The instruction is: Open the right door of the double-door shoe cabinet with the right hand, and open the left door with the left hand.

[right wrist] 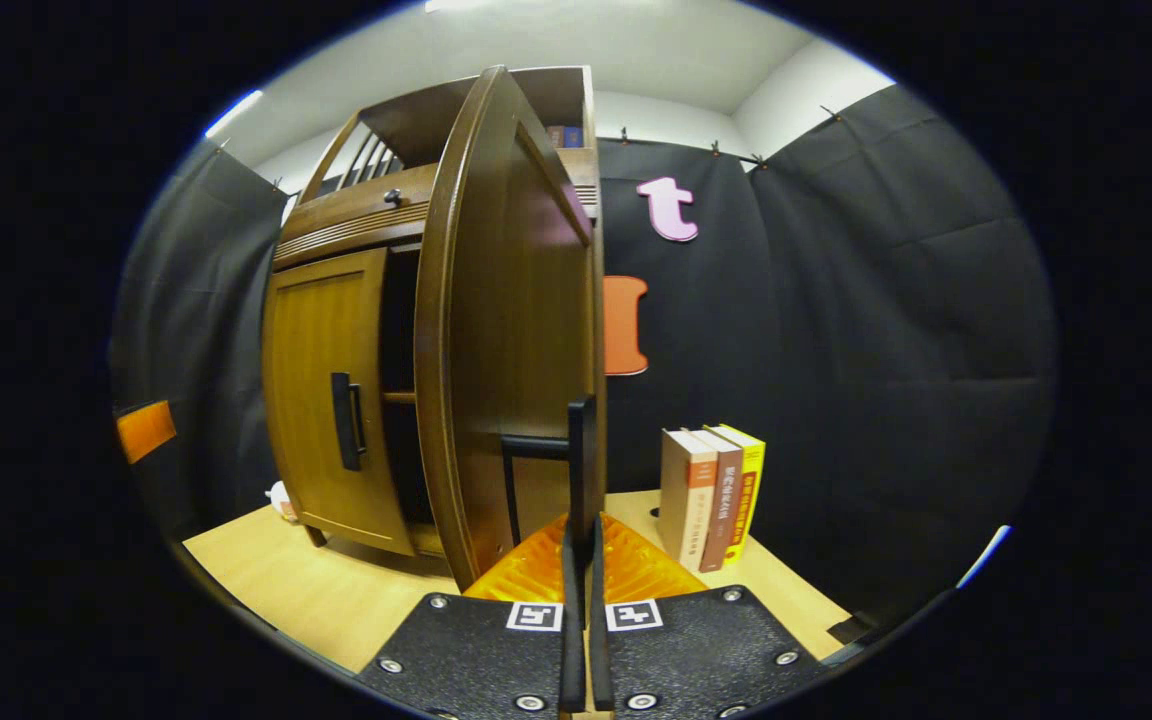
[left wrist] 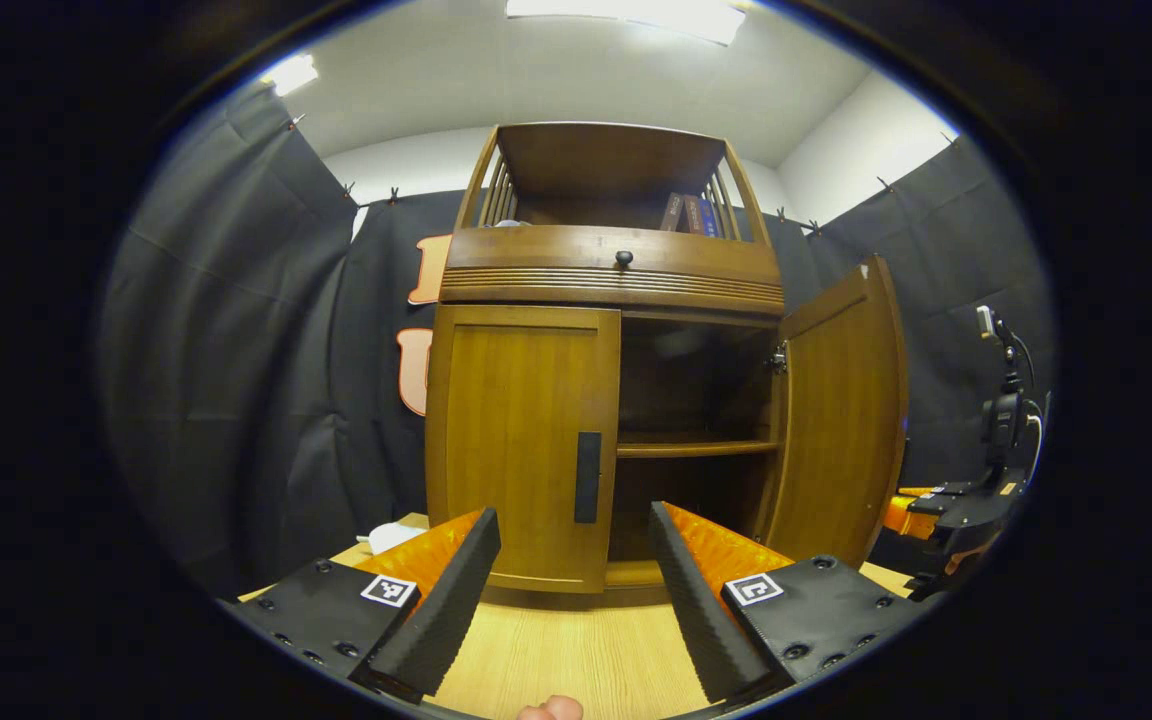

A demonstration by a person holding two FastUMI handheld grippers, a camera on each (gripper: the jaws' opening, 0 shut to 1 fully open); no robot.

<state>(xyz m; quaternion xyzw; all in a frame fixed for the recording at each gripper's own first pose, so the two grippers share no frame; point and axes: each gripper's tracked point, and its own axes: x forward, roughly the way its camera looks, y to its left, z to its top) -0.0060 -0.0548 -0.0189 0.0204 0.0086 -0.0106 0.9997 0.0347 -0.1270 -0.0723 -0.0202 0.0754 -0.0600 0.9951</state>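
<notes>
On the wooden surface [left wrist: 576,650] stands the shoe cabinet [left wrist: 611,260], close in front of me. Its right door [left wrist: 841,420] is swung wide open, so that half of the job looks done. The left door [left wrist: 521,440] is shut flat against the cabinet.

My right tool [right wrist: 581,545] is pressed together on the dark handle of the right door [right wrist: 581,450]. Both fingers squeeze the bar. I think I hold it this way so the door stays open and does not swing back.

My left tool [left wrist: 576,590] is spread wide and holds nothing. It points at the dark handle of the left door [left wrist: 588,477], but it is not touching it. I keep the fingers apart so the handle can slip between them when I move in.

Now I count. I see two doors, one open and one shut. Each door has one handle, so two handles. The drawer above them has one small round knob [left wrist: 624,258]. Inside the open half I see one shelf [left wrist: 696,449]. Three books [right wrist: 711,495] stand upright on the surface beside the cabinet, near the right door. A few more books [left wrist: 691,213] lean up on the top shelf, too small to count well.
</notes>
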